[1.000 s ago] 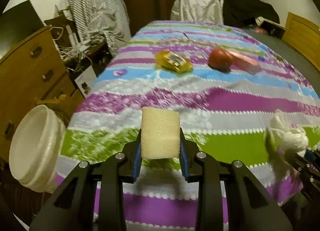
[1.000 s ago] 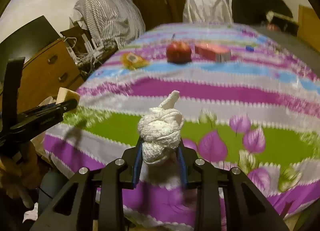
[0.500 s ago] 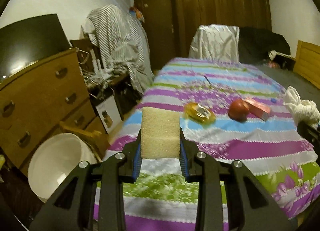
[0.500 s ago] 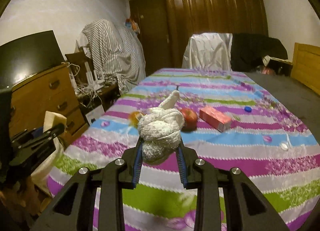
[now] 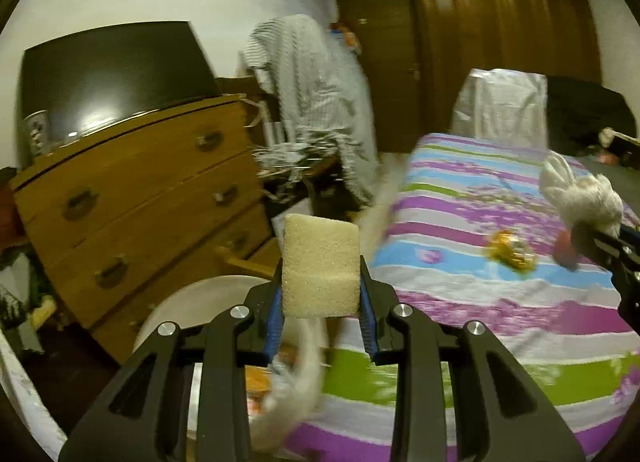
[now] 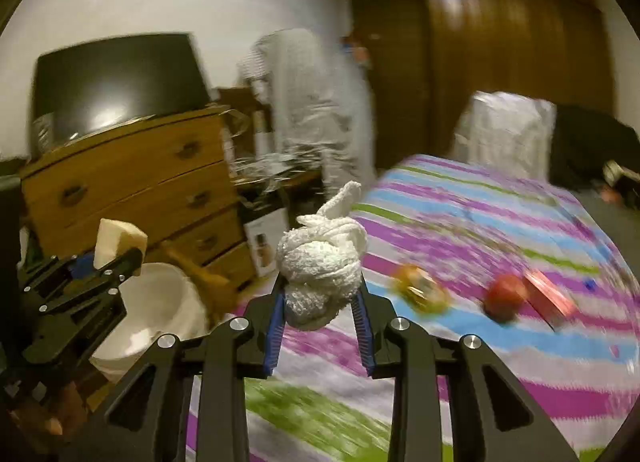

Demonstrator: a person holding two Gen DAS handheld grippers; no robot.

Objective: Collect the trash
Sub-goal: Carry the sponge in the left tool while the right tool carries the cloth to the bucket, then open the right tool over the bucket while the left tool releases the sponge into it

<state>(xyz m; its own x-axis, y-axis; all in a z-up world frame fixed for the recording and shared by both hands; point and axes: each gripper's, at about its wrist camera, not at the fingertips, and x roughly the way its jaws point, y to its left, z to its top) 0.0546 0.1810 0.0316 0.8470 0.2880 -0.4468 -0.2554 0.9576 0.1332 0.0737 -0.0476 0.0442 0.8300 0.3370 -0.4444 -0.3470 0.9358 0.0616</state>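
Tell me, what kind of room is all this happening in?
Most likely a bedroom: a bed with a striped cover fills the right side, a wooden dresser with a dark TV on top stands to the left, and a tall wardrobe lines the back wall.

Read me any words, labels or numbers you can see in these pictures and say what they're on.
None can be read.
White box by the dresser: a printed picture, any lettering too small.
Yellow wrapper on the bed: print blurred.
Pink box: blurred.
Cup on the dresser: pattern only, unreadable.
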